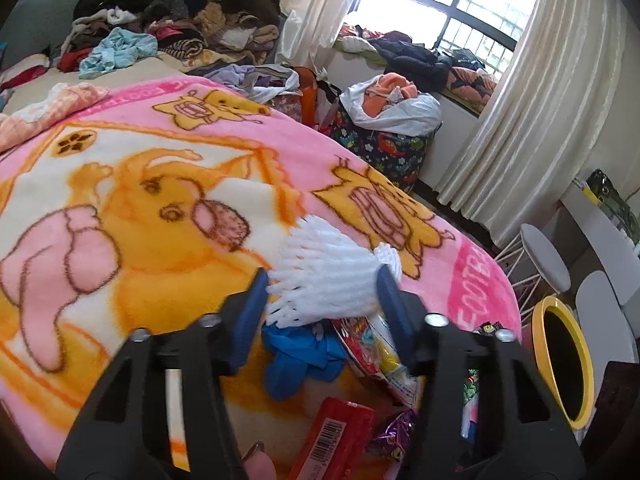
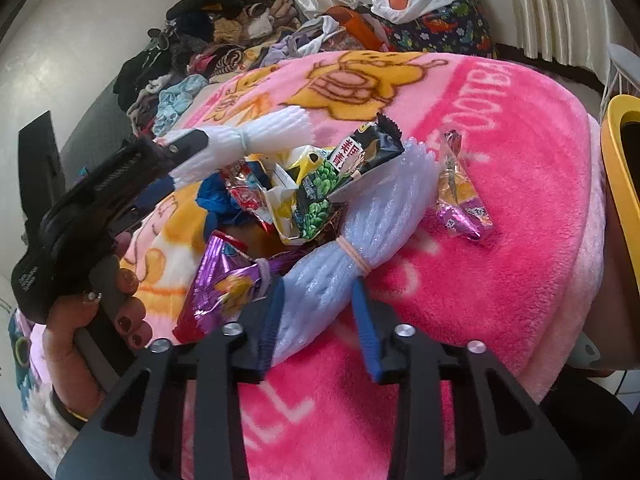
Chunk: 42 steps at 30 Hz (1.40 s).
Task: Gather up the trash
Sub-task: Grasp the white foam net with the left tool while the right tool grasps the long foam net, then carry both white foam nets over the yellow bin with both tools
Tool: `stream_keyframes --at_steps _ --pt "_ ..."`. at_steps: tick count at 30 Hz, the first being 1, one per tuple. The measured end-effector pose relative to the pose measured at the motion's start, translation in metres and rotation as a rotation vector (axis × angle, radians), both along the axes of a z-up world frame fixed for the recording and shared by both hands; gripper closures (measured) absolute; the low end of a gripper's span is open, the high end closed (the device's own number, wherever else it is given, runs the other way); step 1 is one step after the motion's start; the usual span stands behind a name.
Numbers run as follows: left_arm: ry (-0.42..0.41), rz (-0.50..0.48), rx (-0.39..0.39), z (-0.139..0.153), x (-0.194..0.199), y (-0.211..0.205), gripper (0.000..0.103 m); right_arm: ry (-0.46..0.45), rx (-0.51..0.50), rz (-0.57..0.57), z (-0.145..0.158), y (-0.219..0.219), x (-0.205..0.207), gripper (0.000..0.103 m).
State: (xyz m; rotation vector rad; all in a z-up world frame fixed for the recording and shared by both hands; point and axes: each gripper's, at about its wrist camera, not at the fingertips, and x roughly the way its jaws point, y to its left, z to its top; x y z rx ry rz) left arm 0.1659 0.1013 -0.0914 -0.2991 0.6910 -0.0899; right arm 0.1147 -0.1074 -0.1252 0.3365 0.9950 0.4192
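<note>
A pile of trash lies on the pink cartoon blanket. My left gripper is open with its blue pads on either side of a white foam net, not visibly squeezing it; the same net shows in the right wrist view beside the left gripper's tip. My right gripper has its jaws around a bluish-white foam net tied with a rubber band and seems to grip its near end. Between them lie snack wrappers, a blue glove, a purple wrapper and a red packet.
A yellow-rimmed bin stands on the floor to the right of the bed, also in the right wrist view. Another wrapper lies apart on the blanket. Clothes are heaped at the far end. White stools stand near the curtains.
</note>
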Motion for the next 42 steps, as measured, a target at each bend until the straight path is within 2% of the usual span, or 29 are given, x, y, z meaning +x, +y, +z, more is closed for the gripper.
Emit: stream_keyframes --at_steps 4,7,16,18,23,42 --pt "-0.008 -0.009 0.016 0.002 -0.002 -0.005 0.084 -0.003 0.021 -0.008 0.003 -0.007 -0.006 0.078" --pt "-0.022 -0.019 0.023 0.007 -0.005 -0.008 0.089 -0.007 0.039 -0.018 0.006 -0.015 -0.012 0.082" --pt "-0.094 -0.031 0.013 0.028 -0.02 -0.016 0.092 -0.055 0.054 -0.007 0.018 -0.024 -0.019 0.089" --pt "-0.112 -0.034 0.012 0.034 -0.024 -0.017 0.092 -0.083 0.042 -0.007 0.024 -0.024 -0.021 0.096" --pt "-0.136 -0.044 0.016 0.044 -0.028 -0.021 0.092 -0.129 0.009 -0.018 0.033 -0.029 -0.021 0.096" --pt "-0.189 -0.093 0.011 0.065 -0.045 -0.048 0.092 -0.223 0.047 -0.104 0.06 -0.079 -0.029 0.097"
